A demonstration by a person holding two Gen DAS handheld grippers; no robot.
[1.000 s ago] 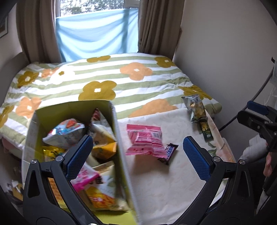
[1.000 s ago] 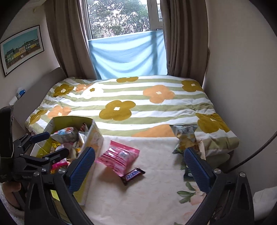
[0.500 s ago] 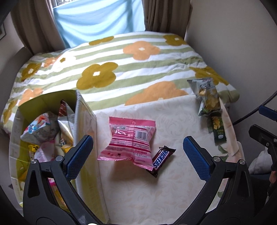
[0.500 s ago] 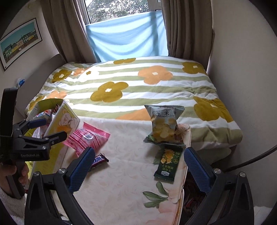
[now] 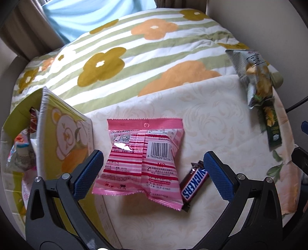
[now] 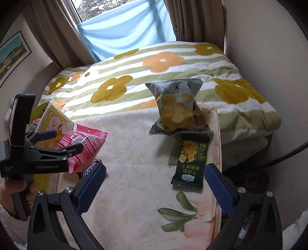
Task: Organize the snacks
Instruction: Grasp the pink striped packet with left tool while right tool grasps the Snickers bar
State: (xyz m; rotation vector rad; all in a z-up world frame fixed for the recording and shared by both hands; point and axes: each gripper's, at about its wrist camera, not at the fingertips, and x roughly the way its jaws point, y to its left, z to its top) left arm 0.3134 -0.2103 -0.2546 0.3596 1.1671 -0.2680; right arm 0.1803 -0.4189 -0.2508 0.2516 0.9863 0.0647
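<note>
I'm seeing the pink striped foil snack pouch lying flat on the cream floral cloth, touching a brown Snickers bar. My left gripper is hovering over it, wide open, empty; my right gripper is gaping likewise near the dark green cracker packet.

Setting: a home bedroom. Indicators:

- A bed fills the room from the near edge to the window, covered by a green-striped quilt printed with large orange and mustard flowers.
- Beyond the bed, a window shows trees outside; a light blue cloth hangs across its lower part.
- Brown curtains hang on both sides of the window.
- Left of the bed, a framed picture of colourful houses hangs on the wall.
</note>
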